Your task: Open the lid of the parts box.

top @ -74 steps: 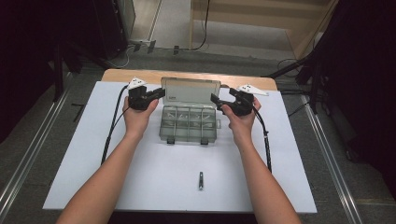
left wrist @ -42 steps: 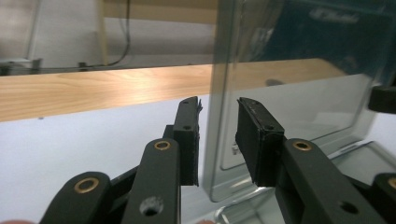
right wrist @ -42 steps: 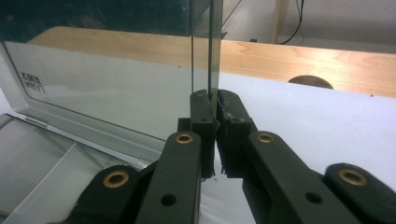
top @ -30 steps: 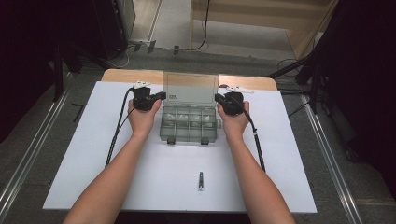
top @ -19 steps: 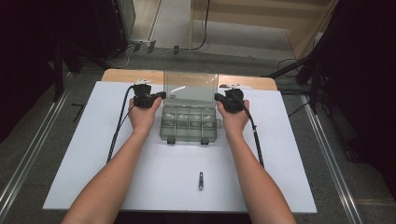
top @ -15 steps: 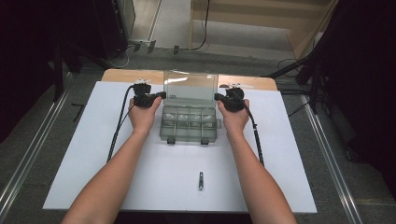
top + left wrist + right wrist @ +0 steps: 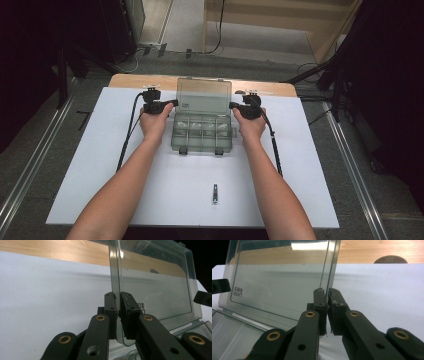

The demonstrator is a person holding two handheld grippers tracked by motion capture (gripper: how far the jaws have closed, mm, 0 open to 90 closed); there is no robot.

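Clear plastic compartment box [image 7: 202, 134] sits at the far middle of the white table sheet [image 7: 90, 165], its transparent lid [image 7: 203, 96] raised near upright behind the tray of small compartments. Left gripper [image 7: 170, 103] is at the lid's left edge, and the left gripper view shows its black jaws clamped on that edge [image 7: 115, 277], one pad on each face of the plastic. Right gripper [image 7: 234, 106] is at the lid's right edge; in the right gripper view its jaws are pinched together on the lid's rim [image 7: 329, 272]. Both hands rest just beside the box, one on each side. Nearer the person than the box, well apart from it, a small dark oblong object [image 7: 215, 193] lies on the sheet.
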